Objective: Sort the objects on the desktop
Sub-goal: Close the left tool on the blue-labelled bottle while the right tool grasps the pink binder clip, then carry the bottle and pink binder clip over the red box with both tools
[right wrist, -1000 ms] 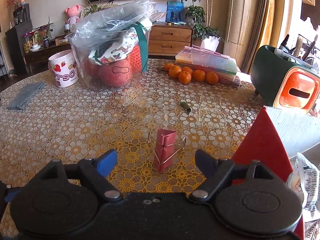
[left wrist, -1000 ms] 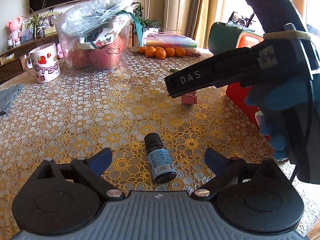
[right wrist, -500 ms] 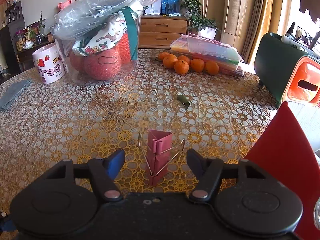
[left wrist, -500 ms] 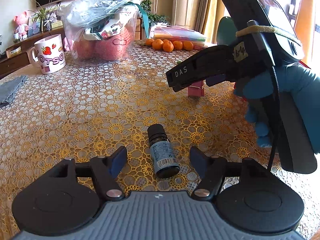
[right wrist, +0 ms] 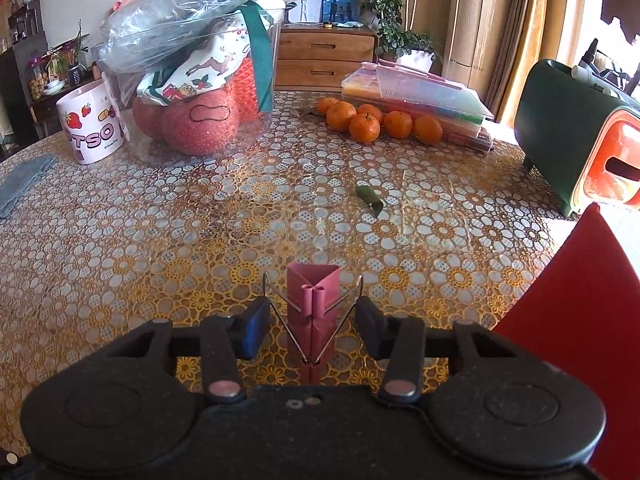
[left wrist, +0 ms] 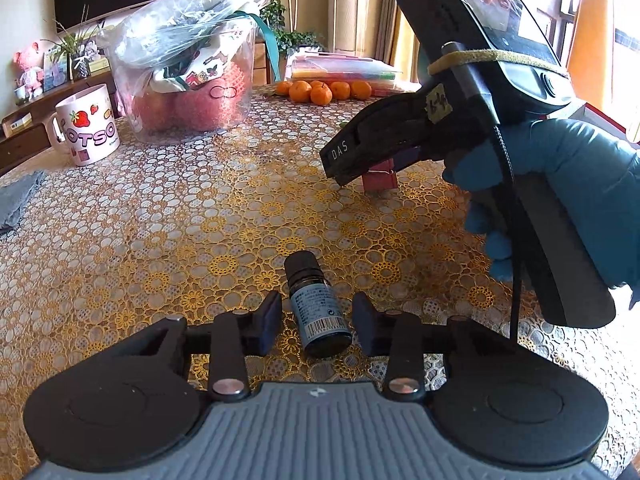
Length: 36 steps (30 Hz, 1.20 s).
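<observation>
- Both claws narrow since the earlier frame, jaws closing, neither yet gripping.
- left claw (left wrist: 316,322) straddles small bottle (left wrist: 318,312): light, slick glass; grip its labelled middle.
- right claw (right wrist: 312,326) flanks pink binder clip (right wrist: 314,312) on worktop (right wrist: 160,240): stiff, springy; pinch its body.

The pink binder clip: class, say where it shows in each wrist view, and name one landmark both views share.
Left wrist view: the binder clip sits right of centre on the table, partly hidden behind the right tongs.
Right wrist view: the clip stands bottom centre, between the closing tongs' pads, wire handles splayed.
Shared landmark: the strawberry mug, at left in both.
</observation>
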### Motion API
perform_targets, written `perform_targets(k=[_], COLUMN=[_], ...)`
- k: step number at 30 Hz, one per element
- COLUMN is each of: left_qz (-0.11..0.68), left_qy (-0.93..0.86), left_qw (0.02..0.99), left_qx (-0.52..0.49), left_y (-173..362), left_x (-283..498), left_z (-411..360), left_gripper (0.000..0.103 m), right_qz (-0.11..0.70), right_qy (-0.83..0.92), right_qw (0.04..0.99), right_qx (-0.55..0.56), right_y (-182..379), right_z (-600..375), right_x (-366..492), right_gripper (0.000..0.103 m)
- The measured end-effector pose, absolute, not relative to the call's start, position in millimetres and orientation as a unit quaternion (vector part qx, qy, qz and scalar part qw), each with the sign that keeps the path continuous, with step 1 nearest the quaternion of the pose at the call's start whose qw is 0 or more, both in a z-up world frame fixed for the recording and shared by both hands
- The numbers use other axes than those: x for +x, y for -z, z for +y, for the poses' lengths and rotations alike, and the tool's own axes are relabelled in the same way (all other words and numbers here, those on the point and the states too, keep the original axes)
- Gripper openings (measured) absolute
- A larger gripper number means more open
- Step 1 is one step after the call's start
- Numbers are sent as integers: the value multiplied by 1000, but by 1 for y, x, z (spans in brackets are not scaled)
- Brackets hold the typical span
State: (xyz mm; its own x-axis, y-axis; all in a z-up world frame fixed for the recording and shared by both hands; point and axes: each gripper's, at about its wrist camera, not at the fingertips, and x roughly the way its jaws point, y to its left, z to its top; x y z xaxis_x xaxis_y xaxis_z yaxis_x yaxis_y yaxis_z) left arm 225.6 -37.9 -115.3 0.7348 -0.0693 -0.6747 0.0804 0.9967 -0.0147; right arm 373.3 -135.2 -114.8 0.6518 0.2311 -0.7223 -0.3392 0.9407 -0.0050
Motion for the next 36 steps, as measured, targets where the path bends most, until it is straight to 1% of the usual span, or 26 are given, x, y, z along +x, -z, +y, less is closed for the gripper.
perform_targets(k=[2,4,7,15,18,25,36], left_qz=[363,363,363,369,369,375,373], left_qy=[45,49,46,48,49,49,48], left_qw=[931,931,931,928,928,925,926], left_qx=[-1,-14,-6,-24,-27,-35,-38], left_y=[115,115,115,115,115,114,106], left_x=[226,227,227,230,230,226,215], left_z=[-35,-30,-30,-26,-26,-25,-28], left_gripper=[36,31,23,23,23,23,23], right_qz=[386,386,383,360,357,344,317], right_qy=[-158,-159,-161,-167,-174,-177,-189], right_qw=[906,906,907,915,916,921,929], right_qx=[-70,-68,-68,-66,-61,-46,-17], right_y=[115,114,112,99,93,88,62], right_z=[-136,-137,-138,-143,-146,-155,-174], right_x=[373,372,369,357,350,325,286], right_gripper=[46,44,43,41,38,37,35])
